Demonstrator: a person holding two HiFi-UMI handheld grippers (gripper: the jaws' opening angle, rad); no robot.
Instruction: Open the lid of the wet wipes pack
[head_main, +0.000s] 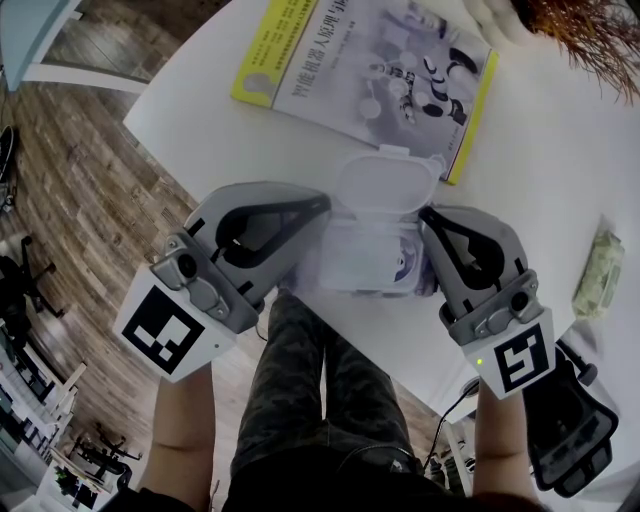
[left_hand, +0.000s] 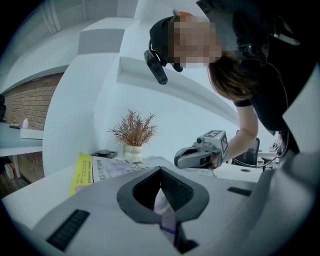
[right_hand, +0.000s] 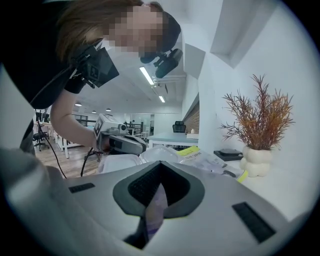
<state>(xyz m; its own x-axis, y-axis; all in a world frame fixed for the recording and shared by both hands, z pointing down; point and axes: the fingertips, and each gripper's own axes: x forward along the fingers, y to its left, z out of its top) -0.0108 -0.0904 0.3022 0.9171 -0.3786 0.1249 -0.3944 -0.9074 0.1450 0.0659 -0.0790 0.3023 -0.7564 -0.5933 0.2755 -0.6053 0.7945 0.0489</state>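
The wet wipes pack lies at the white table's near edge, between my two grippers. Its clear lid stands flipped up toward the book. My left gripper is shut on the pack's left end; a strip of white and purple wrapper shows between its jaws in the left gripper view. My right gripper is shut on the pack's right end, with wrapper film pinched in its jaws. The right gripper view shows the pack, the raised lid and the left gripper opposite.
A book with a yellow spine lies just beyond the pack. A small green packet rests at the table's right. A dried plant in a white vase stands further back. The table edge runs diagonally, with wooden floor beyond.
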